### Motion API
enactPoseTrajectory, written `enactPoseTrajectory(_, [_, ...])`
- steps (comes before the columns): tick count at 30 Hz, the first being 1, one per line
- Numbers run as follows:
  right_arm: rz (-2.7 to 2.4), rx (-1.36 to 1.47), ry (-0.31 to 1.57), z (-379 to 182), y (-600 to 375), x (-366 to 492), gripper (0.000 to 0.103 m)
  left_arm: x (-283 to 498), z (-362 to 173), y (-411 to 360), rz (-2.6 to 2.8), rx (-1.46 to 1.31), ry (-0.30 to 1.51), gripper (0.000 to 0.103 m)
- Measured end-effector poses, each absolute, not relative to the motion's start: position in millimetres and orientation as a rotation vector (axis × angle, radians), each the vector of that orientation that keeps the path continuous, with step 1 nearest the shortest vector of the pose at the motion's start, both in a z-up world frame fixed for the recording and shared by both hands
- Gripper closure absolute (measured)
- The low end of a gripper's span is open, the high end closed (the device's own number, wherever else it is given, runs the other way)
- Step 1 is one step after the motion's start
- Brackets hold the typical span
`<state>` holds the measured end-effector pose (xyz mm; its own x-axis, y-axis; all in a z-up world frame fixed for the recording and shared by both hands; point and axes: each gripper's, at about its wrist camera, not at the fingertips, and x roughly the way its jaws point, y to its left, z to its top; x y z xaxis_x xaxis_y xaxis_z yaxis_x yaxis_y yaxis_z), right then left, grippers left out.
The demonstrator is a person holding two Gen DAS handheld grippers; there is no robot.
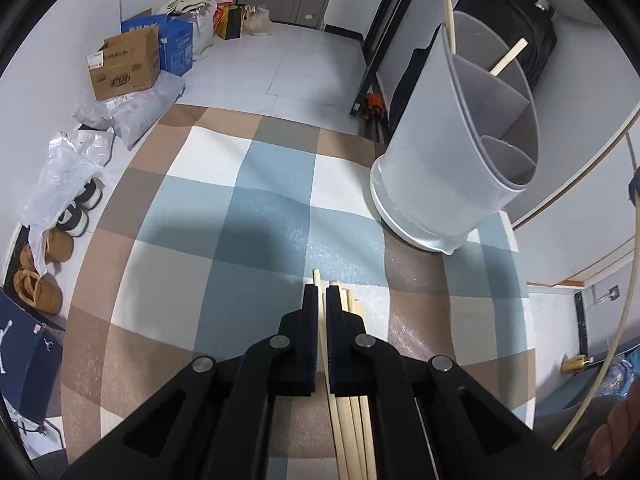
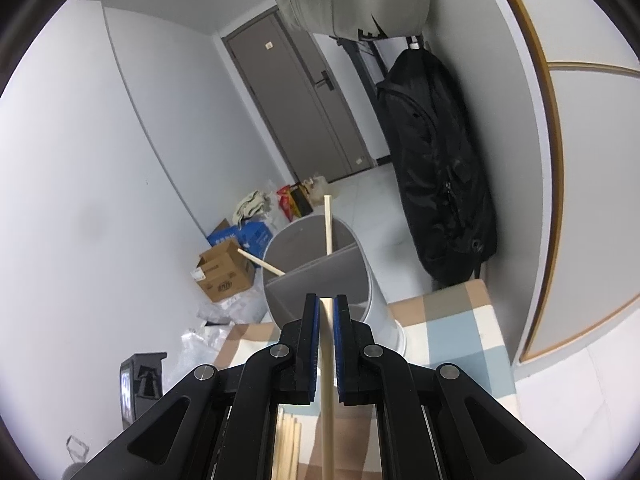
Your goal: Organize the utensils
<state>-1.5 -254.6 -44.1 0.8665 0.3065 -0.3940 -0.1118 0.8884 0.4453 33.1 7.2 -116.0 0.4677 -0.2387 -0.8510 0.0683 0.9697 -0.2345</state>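
Chopstick (image 2: 327,360) clamped in right gripper (image 2: 327,312), jaws shut on it, tip aimed at holder (image 2: 372,304) near table's far edge; two sticks already inside. Left gripper (image 1: 323,300) shut on one stick (image 1: 319,304) from pile (image 1: 352,420) at near edge. Risk: thin stick pivots in pads, misses compartment, or nudges holder off edge.

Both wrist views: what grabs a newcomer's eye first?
Each gripper is shut on one chopstick: left gripper over the loose pile on the checked cloth, right gripper aimed at the grey holder. That divided holder, at the cloth's far right, already has two chopsticks leaning inside.
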Motion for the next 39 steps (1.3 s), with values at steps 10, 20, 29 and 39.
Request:
enactPoseTrajectory(10, [0.227,0.432,0.488,-47,-259,-10,0.097,40,-139,-3,-0.195,-0.144,1.193,0.086])
enactPoseTrajectory(20, [0.235,0.431,0.494,-46,-260,-7,0.097,44,-140,-1,-0.192,-0.138,1.174,0.074])
enactPoseTrajectory(29, [0.247,0.430,0.500,-46,-259,-5,0.097,47,-141,11,-0.179,-0.158,1.153,0.102])
enactPoseTrajectory(39, [0.255,0.423,0.508,-48,-253,-6,0.097,44,-137,26,-0.113,-0.160,1.124,0.103])
